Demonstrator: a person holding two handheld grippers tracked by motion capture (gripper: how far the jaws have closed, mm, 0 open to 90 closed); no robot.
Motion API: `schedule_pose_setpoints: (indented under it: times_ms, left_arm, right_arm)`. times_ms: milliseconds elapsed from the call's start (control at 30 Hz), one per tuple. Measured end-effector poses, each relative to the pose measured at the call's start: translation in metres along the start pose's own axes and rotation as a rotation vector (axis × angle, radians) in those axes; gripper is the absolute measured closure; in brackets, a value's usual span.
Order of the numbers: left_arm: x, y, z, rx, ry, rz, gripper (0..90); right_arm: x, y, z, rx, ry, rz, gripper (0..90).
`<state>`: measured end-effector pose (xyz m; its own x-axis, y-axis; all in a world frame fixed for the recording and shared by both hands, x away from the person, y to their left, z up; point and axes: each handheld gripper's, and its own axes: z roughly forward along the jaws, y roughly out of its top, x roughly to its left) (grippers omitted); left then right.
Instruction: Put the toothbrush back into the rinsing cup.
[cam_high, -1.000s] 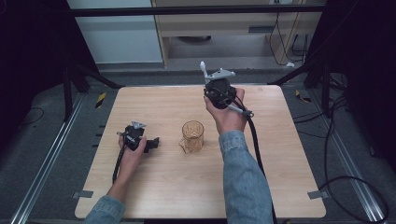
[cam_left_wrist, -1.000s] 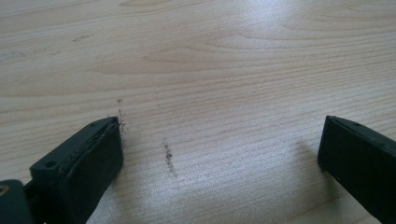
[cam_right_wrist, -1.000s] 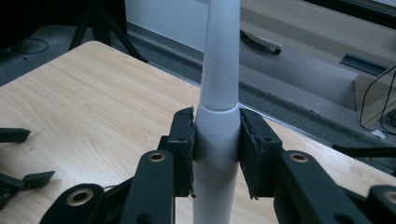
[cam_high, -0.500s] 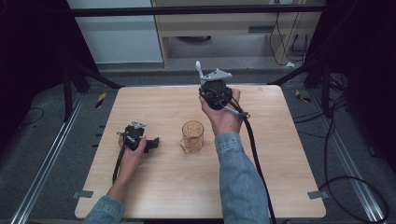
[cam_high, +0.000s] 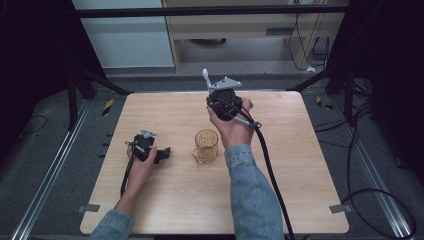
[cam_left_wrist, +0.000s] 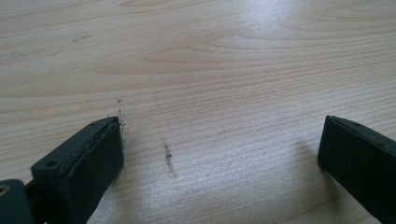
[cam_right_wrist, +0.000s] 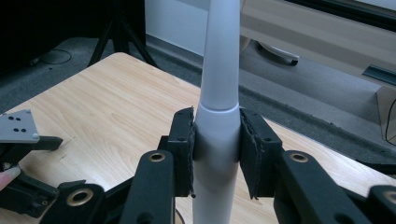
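High view: right gripper (cam_high: 206, 80) is holding a white toothbrush-like wand (cam_high: 205, 76) upright above the far middle of the worktop (cam_high: 300, 190); the amber glass cup (cam_high: 206, 145) is standing near of it. Left gripper (cam_high: 165, 151) is resting at the left.

Left gripper view: jaws are standing spread over bare wood.

Right gripper view: pads are pinching the wand's (cam_right_wrist: 219, 93) thick shaft.

Judgement: carrying step; next, lowering the wand into the cup.

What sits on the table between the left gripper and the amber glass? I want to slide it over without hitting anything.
Nothing: in the high view, bare wood separates the left gripper from the amber glass.
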<state>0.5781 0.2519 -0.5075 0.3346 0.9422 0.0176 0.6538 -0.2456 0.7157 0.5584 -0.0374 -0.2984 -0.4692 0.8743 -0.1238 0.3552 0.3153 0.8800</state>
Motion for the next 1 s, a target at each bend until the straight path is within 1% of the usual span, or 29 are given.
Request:
schedule_pose_setpoints:
  times_ms: [33, 333, 467, 667, 1000]
  left_arm:
    - [0.0, 0.0, 0.0, 0.0, 0.0, 0.0, 0.0]
    - [0.0, 0.0, 0.0, 0.0, 0.0, -0.001, 0.0]
    - [0.0, 0.0, 0.0, 0.003, -0.001, 0.003, 0.0]
    - [0.0, 0.0, 0.0, 0.003, -0.001, 0.003, 0.0]
    - [0.0, 0.0, 0.0, 0.003, 0.0, 0.005, 0.0]
  right_arm:
    - [0.001, 0.0, 0.0, 0.001, 0.001, 0.005, 67.7]
    - [0.007, -0.002, 0.004, 0.005, 0.019, -0.004, 67.7]
    - [0.008, -0.003, 0.004, 0.004, 0.021, -0.01, 67.6]
    - [0.01, -0.005, 0.004, 0.004, 0.031, -0.001, 67.7]
    - [0.014, -0.007, 0.007, 0.009, 0.044, -0.006, 67.7]
